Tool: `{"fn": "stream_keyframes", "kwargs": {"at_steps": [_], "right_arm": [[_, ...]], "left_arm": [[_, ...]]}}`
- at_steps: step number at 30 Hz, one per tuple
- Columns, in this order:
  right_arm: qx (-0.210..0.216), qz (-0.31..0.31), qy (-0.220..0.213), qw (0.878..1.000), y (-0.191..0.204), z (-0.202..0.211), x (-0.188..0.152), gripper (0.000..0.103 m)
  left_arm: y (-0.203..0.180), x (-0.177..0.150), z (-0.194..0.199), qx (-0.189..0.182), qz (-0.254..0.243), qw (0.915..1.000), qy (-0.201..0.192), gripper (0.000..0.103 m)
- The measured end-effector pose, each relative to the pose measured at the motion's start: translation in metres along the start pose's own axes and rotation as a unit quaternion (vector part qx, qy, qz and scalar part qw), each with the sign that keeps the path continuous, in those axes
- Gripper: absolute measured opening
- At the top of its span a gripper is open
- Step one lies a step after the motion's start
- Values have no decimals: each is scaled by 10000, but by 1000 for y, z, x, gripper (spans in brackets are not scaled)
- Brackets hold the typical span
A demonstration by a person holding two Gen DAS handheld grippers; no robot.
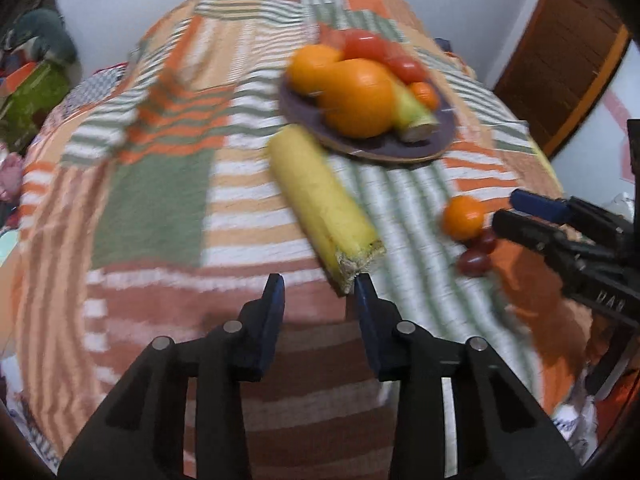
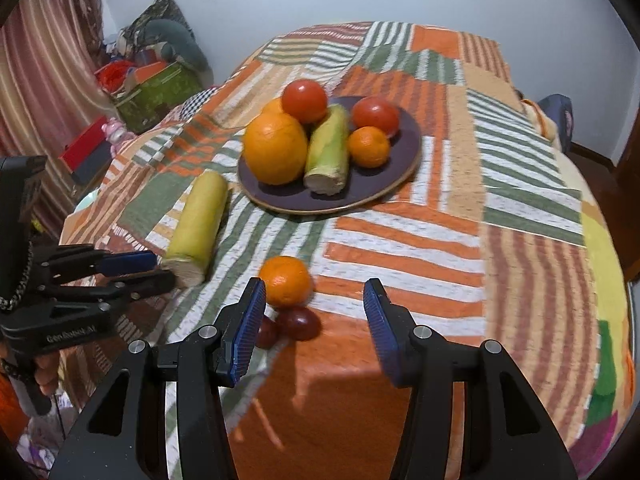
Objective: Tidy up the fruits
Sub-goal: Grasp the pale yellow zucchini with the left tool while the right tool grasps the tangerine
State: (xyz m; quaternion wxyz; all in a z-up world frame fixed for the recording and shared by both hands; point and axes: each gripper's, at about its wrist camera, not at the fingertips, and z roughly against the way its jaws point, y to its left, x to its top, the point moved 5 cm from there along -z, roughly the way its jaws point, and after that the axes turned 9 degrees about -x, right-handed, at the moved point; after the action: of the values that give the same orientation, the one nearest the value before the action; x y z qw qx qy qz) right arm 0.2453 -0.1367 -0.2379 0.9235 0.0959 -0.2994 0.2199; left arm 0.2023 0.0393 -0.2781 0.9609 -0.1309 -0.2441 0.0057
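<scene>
A dark purple plate [image 2: 392, 176] [image 1: 400, 148] holds a big orange [image 2: 275, 148], a small orange [image 2: 368, 146], two tomatoes [image 2: 304, 100] and a green corn cob [image 2: 330, 148]. A yellow corn cob [image 1: 320, 204] [image 2: 198, 222] lies on the cloth left of the plate. A small orange [image 2: 285, 280] [image 1: 463, 216] and two dark red fruits [image 2: 298, 322] [image 1: 474, 260] lie near the front. My left gripper [image 1: 320, 284] is open, its right fingertip at the cob's cut end. My right gripper [image 2: 314, 292] is open, just before the small orange.
The patchwork striped cloth [image 2: 460, 240] covers the whole round table. A green box [image 2: 160, 92] and clutter sit off the table's far left by a curtain. A wooden door [image 1: 560, 60] stands at the right.
</scene>
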Motion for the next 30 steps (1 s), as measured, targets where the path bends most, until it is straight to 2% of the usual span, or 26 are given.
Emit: {"fn": "stream_keyframes", "kwargs": {"at_steps": [4,12,13,15,17,22,28,30], "right_arm": [[87,145,102,9998,13,-12,2,47],[134,202,321,9992,16,-27,2,47],[135,214,317,9992,16,-27,2,46],[146,237,328,9991,16,-27,3,36],[216,242,341,9989,16,-27,3,33],[104,256,232,9993,13,-23,6,33],[92,161,86,9998,2,-14,12,33],[61,135,59,9999,-1,-13,13,33]], "left_arm": [[22,-4,3,31,118,9999,115,36],[12,18,19,-81,-6,9997,-208,37],[11,22,16,-111,27,9997,-220,38],[12,29,11,-136,114,9996,-220,46],[12,35,2,-102,188,9995,-213,55],[23,46,-22,-39,419,9991,-61,55],[29,58,-37,124,366,9993,-22,55],[29,61,-40,135,345,9993,-33,50]]}}
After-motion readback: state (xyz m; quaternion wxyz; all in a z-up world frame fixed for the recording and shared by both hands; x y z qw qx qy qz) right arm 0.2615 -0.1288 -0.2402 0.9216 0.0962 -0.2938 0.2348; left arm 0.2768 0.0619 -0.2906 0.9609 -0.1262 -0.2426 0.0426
